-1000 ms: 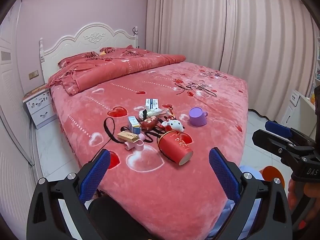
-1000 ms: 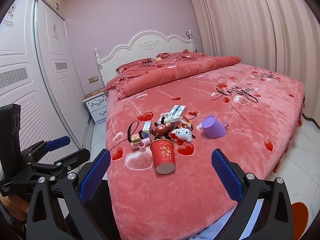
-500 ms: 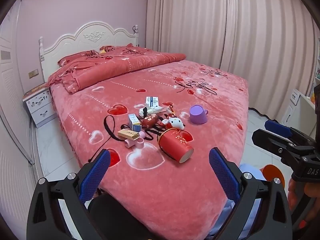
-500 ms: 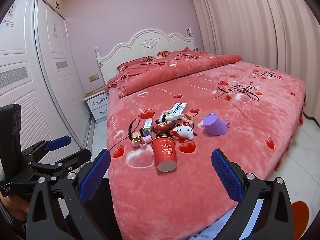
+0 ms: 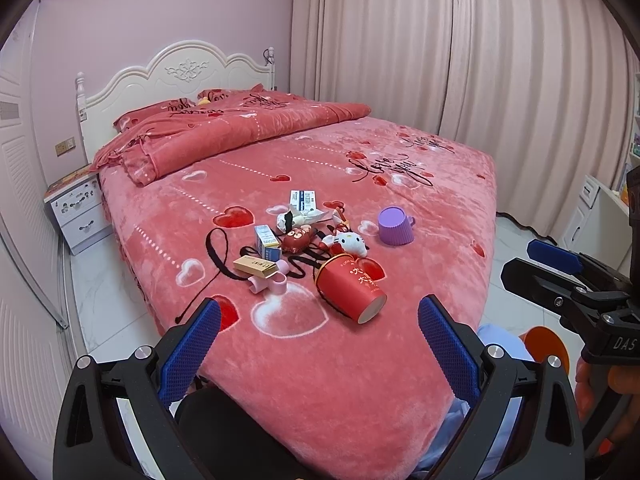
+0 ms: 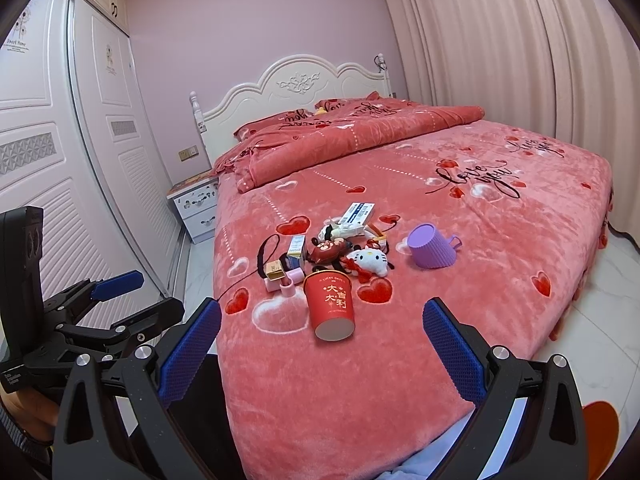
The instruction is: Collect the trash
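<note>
A red paper cup [image 5: 350, 290] [image 6: 330, 304] lies on its side near the foot of the pink bed [image 5: 420, 216]. Behind it sits a cluster: small cardboard boxes [image 5: 266, 242], a gold box [image 5: 255, 266], crumpled white wrapping [image 5: 298, 218], a flat white box [image 6: 358, 212], plush toys [image 5: 346, 242] and a black cord [image 5: 214, 248]. A purple cup [image 5: 394, 231] [image 6: 432, 247] stands upside down to the right. My left gripper [image 5: 318, 328] is open, short of the red cup. My right gripper [image 6: 322, 332] is open too, with the red cup just ahead between its fingers.
A white nightstand [image 5: 78, 208] stands left of the bed by the headboard [image 5: 176, 76]. White wardrobe doors [image 6: 60, 152] line the left wall, curtains [image 5: 460, 48] the right. A black bin [image 5: 224, 432] sits below the bed's foot. White tiled floor runs either side.
Both grippers have drawn slightly closer to the bed, so the cluster of items looks a little larger. Neither gripper's opening has changed.
</note>
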`<state>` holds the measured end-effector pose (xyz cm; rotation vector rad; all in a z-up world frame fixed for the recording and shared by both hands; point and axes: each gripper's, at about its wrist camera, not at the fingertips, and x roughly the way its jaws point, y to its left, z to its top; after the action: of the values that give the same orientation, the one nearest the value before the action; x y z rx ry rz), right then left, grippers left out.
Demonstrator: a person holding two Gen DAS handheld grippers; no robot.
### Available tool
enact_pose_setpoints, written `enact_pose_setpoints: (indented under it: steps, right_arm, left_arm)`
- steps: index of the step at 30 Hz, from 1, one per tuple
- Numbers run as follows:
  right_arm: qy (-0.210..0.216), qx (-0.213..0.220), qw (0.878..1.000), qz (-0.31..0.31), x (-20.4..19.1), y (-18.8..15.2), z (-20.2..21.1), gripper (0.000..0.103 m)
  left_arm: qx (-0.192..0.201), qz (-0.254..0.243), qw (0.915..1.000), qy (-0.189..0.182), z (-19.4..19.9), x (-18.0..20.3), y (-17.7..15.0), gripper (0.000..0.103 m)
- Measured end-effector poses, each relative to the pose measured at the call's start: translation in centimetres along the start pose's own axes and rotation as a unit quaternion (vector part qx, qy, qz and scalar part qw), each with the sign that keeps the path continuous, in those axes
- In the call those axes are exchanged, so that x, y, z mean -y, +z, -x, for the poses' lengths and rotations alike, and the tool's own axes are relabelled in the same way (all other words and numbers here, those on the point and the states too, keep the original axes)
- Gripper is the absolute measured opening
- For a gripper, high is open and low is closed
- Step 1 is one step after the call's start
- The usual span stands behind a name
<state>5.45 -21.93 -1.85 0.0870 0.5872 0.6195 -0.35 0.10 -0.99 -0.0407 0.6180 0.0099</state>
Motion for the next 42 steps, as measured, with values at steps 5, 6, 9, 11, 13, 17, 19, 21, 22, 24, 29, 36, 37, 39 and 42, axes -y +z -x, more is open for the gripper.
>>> enact_pose_setpoints:
  steps: [5, 6, 9, 11, 13, 17, 19, 21, 22, 24, 29, 36, 37, 39, 42]
  right_arm:
    - [0.001, 0.000, 1.000, 0.000, -0.11, 0.04, 0.03, 0.099]
    - [0.000, -0.001, 1.000, 0.001, -0.15, 0.06, 0.00, 0.099]
    - [0.000, -0.001, 1.000, 0.001, -0.09, 0.10, 0.01, 0.099]
    - [0.001, -0.002, 1.000, 0.000, -0.12, 0.11, -0.02, 0.099]
    - [0.001, -0.002, 1.000, 0.001, -0.17, 0.15, -0.01, 0.099]
    - [0.001, -0.003, 1.000, 0.001, -0.21, 0.17, -0.03, 0.099]
    - [0.001, -0.004, 1.000, 0.001, -0.34, 0.23, -0.06, 0.099]
    - [0.002, -0.003, 1.000, 0.001, -0.23, 0.25, -0.07, 0.099]
    - [0.002, -0.004, 1.000, 0.001, -0.22, 0.23, -0.07, 0.099]
    - [0.002, -0.006, 1.000, 0.001, -0.27, 0.26, -0.27, 0.099]
    - [0.002, -0.006, 1.000, 0.001, -0.27, 0.24, -0.31, 0.099]
    - [0.003, -0.007, 1.000, 0.000, -0.30, 0.10, -0.37, 0.099]
    - [0.003, -0.008, 1.000, 0.000, -0.32, 0.03, -0.39, 0.099]
    - [0.003, -0.009, 1.000, -0.001, -0.25, -0.11, -0.41, 0.099]
    - [0.005, -0.010, 1.000, -0.004, -0.10, -0.17, -0.46, 0.099]
  left_arm:
    - [0.000, 0.001, 1.0000, 0.000, 0.00, -0.01, 0.04, 0.097]
    - [-0.001, 0.001, 1.0000, 0.001, -0.02, 0.00, 0.00, 0.097]
    - [-0.001, 0.000, 1.0000, 0.000, 0.01, -0.03, 0.09, 0.097]
    - [-0.002, 0.000, 1.0000, 0.000, 0.00, -0.02, 0.07, 0.097]
    - [-0.002, -0.001, 1.0000, 0.000, -0.10, 0.13, 0.00, 0.097]
    - [-0.002, -0.001, 1.0000, 0.000, -0.12, 0.16, -0.10, 0.097]
    - [-0.003, 0.000, 1.0000, 0.000, -0.28, 0.15, -0.14, 0.097]
    - [-0.004, -0.001, 1.0000, 0.000, -0.41, 0.18, -0.29, 0.097]
    - [-0.006, -0.002, 1.0000, 0.000, -0.77, 0.28, -0.48, 0.097]
    - [-0.008, -0.004, 1.0000, 0.000, -0.79, 0.33, -0.58, 0.097]
    - [-0.011, -0.004, 0.9999, 0.000, -0.72, 0.25, -0.61, 0.097]
    - [-0.012, -0.003, 0.9999, -0.002, -0.74, 0.13, -0.58, 0.097]
    - [-0.012, -0.003, 0.9999, -0.002, -0.76, 0.16, -0.58, 0.097]
    - [-0.013, -0.004, 0.9999, -0.002, -0.82, 0.10, -0.61, 0.097]
    - [-0.013, -0.003, 0.9999, -0.002, -0.83, 0.10, -0.63, 0.097]
